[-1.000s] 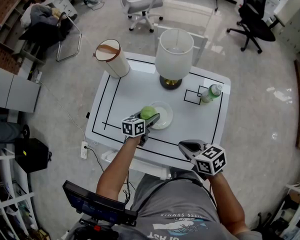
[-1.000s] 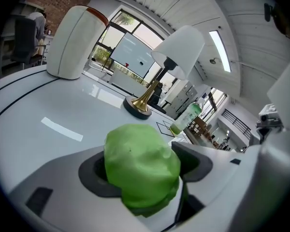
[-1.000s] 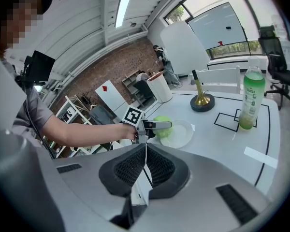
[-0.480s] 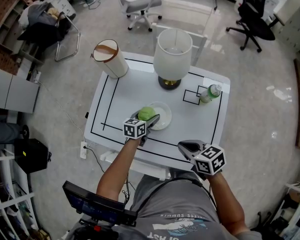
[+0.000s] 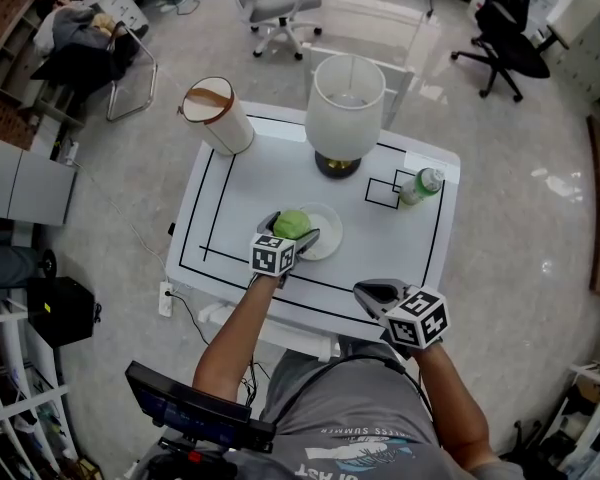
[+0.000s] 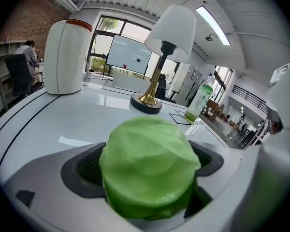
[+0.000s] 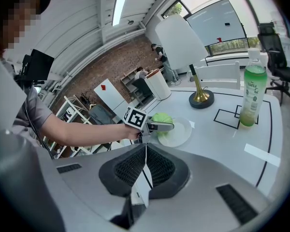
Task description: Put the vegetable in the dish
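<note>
The round, pale-green leafy cabbage (image 5: pixel 293 224) sat at the left part of the shallow white dish (image 5: pixel 330 238), apparently resting on it, though no view showed the contact itself. The left gripper (image 5: pixel 291 230) straddled it. Its jaws had just been opening and stood wide, with the dark pads showing either side of the cabbage and no longer squeezing it, which is judged a release after delivery. The right gripper (image 5: pixel 378 293) hovered over the near table edge, jaws closed together on nothing, kept clear as an idle hand. The dish lay inside the black taped border of the white table (image 5: pixel 400 253), with bare surface all round it. The white-shaded brass-footed lamp (image 5: pixel 346 103), the green plastic bottle (image 5: pixel 420 186) and the white cylindrical canister (image 5: pixel 218 116) stood well apart, so a withdrawal towards the person looked unobstructed
</note>
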